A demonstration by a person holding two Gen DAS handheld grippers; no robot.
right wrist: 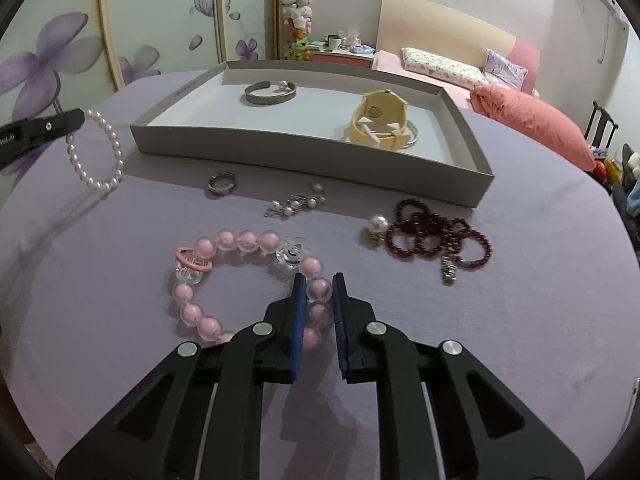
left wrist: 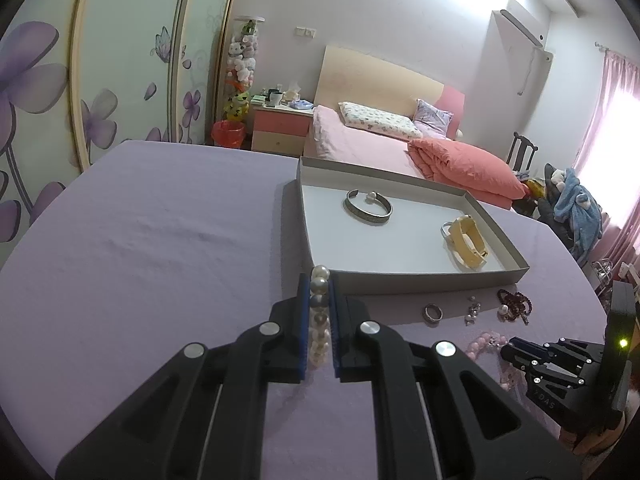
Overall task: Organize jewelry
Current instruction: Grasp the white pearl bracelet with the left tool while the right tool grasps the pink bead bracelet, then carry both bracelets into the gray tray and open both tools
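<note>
The left gripper (left wrist: 320,280) points down over the lilac cloth (left wrist: 140,248), its blue ribbed pads clamped on a white pearl bracelet (left wrist: 319,320) that hangs as a loop just left of the grey tray (right wrist: 280,152). The right gripper (right wrist: 319,280) tilts more steeply, jaws narrow and pressed on a glossy bead of the pink bead bracelet (right wrist: 240,240), which lies flat in front of the tray. Inside the tray a silver cuff (right wrist: 270,94) lies beside a cream watch (right wrist: 380,120).
</note>
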